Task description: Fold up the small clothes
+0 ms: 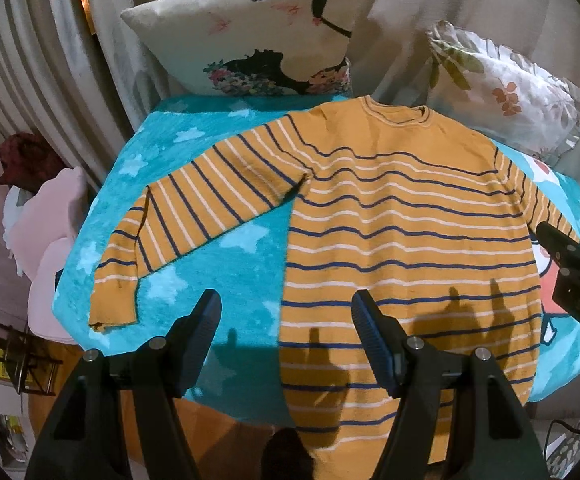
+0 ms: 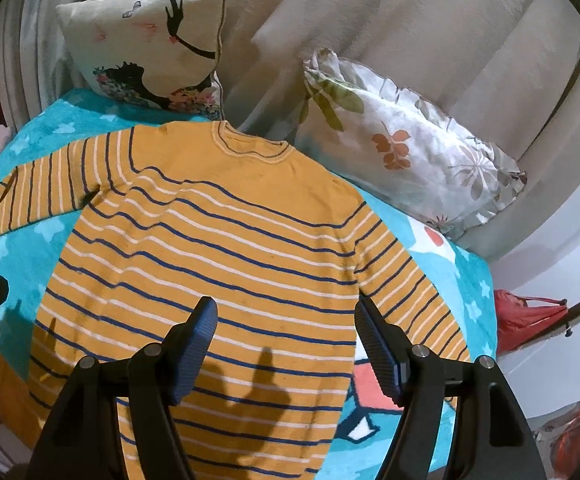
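Left tongs (image 1: pixel 285 312) wide, empty, over sweater (image 1: pixel 390 240) hem edge. Right tongs (image 2: pixel 285 316) wide, empty. Sweater flat on blue blanket (image 1: pixel 217 264); pillows (image 2: pixel 406 152) behind.

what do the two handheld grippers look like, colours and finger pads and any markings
Both are matte black plastic. The left gripper and right gripper each have two angled arms with round silver bolts at the pivots. The fingers carry dark blue ribbed pads. Faint embossed lettering shows on the right gripper's body in the left view. No cables or sleeves are visible.
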A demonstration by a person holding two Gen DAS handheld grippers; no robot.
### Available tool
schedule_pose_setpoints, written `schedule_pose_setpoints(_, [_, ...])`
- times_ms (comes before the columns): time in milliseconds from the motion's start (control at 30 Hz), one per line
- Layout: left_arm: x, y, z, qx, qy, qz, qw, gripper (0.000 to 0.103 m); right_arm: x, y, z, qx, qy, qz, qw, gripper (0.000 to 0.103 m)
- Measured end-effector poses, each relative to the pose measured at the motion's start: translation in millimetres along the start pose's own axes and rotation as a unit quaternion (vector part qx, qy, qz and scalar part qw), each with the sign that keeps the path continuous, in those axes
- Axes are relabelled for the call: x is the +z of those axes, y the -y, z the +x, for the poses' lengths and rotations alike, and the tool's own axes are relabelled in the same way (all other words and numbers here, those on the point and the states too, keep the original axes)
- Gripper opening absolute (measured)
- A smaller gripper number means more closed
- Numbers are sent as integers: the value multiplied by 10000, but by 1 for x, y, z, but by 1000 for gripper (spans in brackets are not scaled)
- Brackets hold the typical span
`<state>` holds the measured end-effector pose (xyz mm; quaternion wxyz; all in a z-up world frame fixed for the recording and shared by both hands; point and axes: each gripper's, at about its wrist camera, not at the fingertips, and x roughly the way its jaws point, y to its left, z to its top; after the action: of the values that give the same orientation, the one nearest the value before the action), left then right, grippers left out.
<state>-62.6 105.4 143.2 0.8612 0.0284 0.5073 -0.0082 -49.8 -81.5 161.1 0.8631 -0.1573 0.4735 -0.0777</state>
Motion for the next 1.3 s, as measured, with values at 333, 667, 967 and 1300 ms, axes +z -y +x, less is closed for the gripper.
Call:
schedule_pose_setpoints(333, [6,-26,13,-64,-115,15,9999,67,11,-26,2,-86,-100,-1,9999,78])
schedule_pose_setpoints(667, [11,-50,22,-135,-154,-13,9998,67,20,-54,5,-29,-251,-51,9997,79])
schedule_pose_setpoints(967, [13,-72,27,-162,-118,-49,9998,68,26,-83,10,-42,-452,-208,9988,79])
schedule_pose_setpoints(1300, [16,-92,36,-263,-163,-104,9995,68,31,-104,12,-84,-573,-288,9979,79])
